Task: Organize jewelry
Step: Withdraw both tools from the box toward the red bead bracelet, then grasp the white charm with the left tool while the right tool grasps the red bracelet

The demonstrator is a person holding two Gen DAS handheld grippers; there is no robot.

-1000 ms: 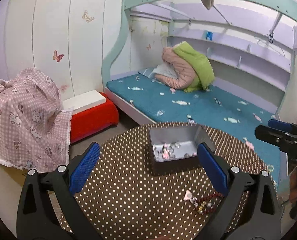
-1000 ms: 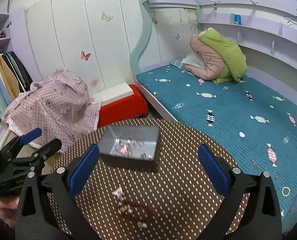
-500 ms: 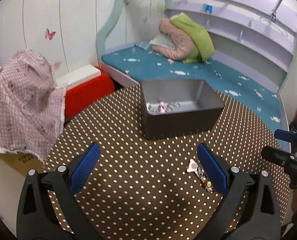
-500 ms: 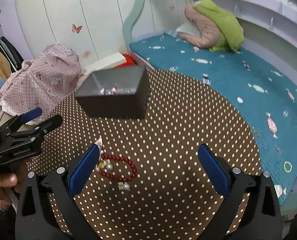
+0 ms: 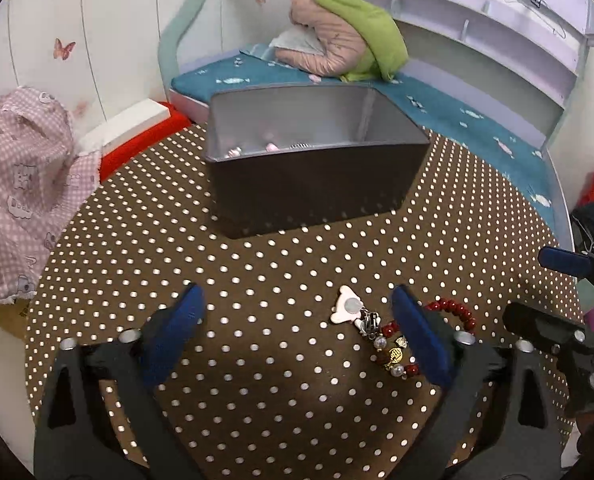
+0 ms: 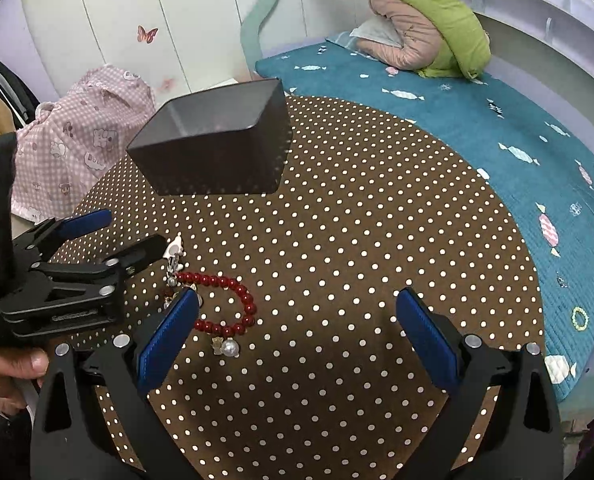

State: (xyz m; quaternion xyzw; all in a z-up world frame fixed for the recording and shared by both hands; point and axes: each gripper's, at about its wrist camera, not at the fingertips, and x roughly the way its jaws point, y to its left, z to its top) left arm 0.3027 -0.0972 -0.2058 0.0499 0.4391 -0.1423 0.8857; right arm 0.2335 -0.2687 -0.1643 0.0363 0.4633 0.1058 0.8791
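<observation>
Grey box (image 5: 317, 184) on the dotted table (image 5: 177, 248); inside, small pink and silver pieces (image 5: 271, 146) lie low along the near wall. Red bracelet (image 6: 225, 300) with white charm (image 5: 347, 310) lies on the cloth, outside the box. Left gripper (image 5: 297, 332) jaws have just been closing, nothing pinched, right pad over the beads. Right gripper (image 6: 297, 336) jaws wide, empty.

Bright, even indoor light, soft shadows, sharp focus, strong fisheye bending and dark corners.
</observation>
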